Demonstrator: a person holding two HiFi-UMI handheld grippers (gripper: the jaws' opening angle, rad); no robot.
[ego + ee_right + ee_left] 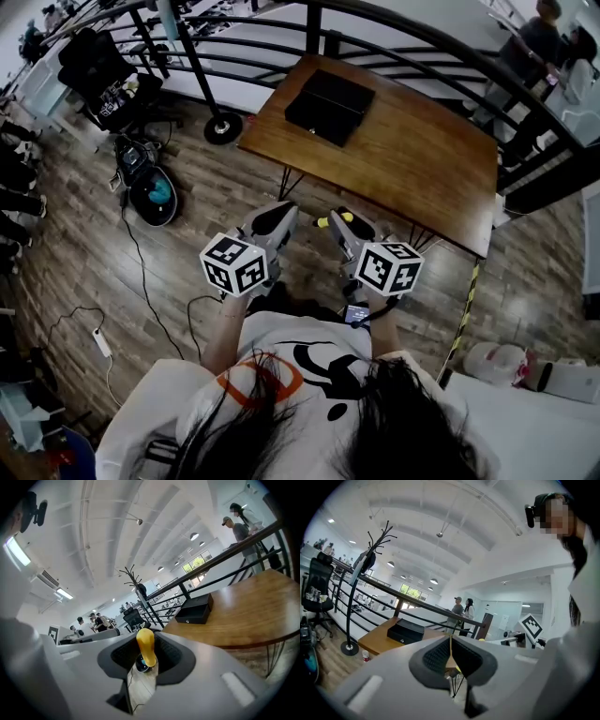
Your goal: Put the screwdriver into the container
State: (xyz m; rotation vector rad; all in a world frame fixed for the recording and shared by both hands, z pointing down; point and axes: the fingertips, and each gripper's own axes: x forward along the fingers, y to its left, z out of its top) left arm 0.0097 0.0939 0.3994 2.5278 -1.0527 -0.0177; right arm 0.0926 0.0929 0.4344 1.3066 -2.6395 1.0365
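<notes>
A black box-shaped container (329, 105) sits closed-looking on the far left part of the wooden table (412, 164). My right gripper (339, 221) hovers off the table's near edge, shut on a yellow-handled screwdriver (335, 220). In the right gripper view the yellow handle (146, 648) stands up between the jaws of the right gripper (146, 657), with the container (194, 610) farther off on the table (248, 613). My left gripper (284, 214) is beside it, shut and holding nothing. From the left gripper (450, 651) the container (406, 631) lies ahead to the left.
A curved black railing (441, 42) runs behind the table. A coat stand base (223, 128), an office chair (103, 80), bags (150, 187) and a cable with power strip (101, 342) lie on the wood floor at left. People (553, 47) stand beyond the railing.
</notes>
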